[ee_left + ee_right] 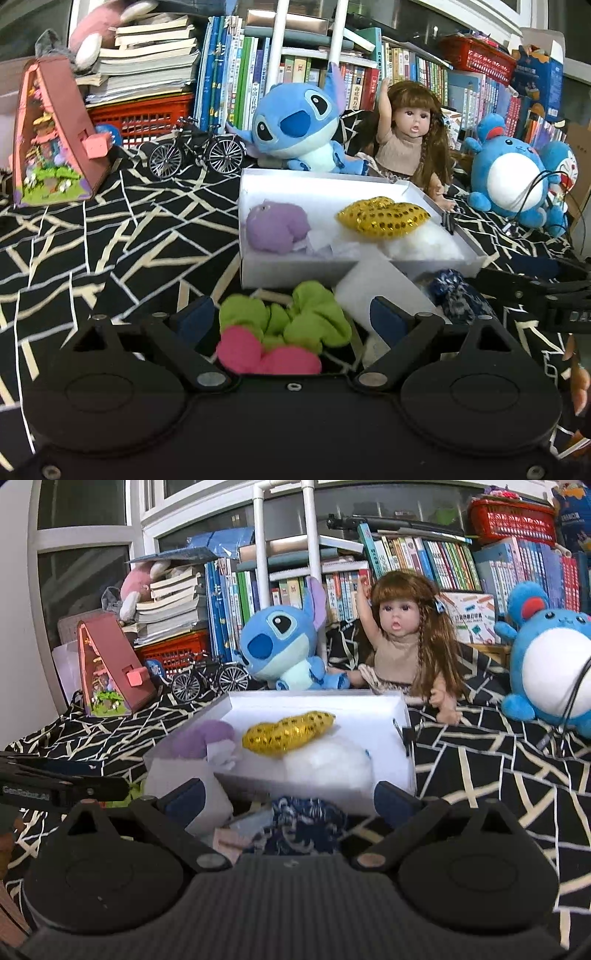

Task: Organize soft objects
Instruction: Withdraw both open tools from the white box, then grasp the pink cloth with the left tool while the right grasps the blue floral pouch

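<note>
The white box (354, 266) sits on the black patterned cloth (110, 236), holding a purple plush (277, 225), a gold sequin cushion (384, 218) and white fluff (424, 243). Just in front of the box, the left gripper (291, 317) is spread wide around a green and pink soft toy (280, 332), not squeezing it. The right gripper (288, 801) is also spread, over a dark blue patterned fabric (303, 823) at the box's near wall

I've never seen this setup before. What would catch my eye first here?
The blue Stitch plush and the long-haired doll sit behind the white box. Inside it, a gold sequin cushion gleams. The green-and-pink scrunchie lies between the open left gripper fingers.
</note>
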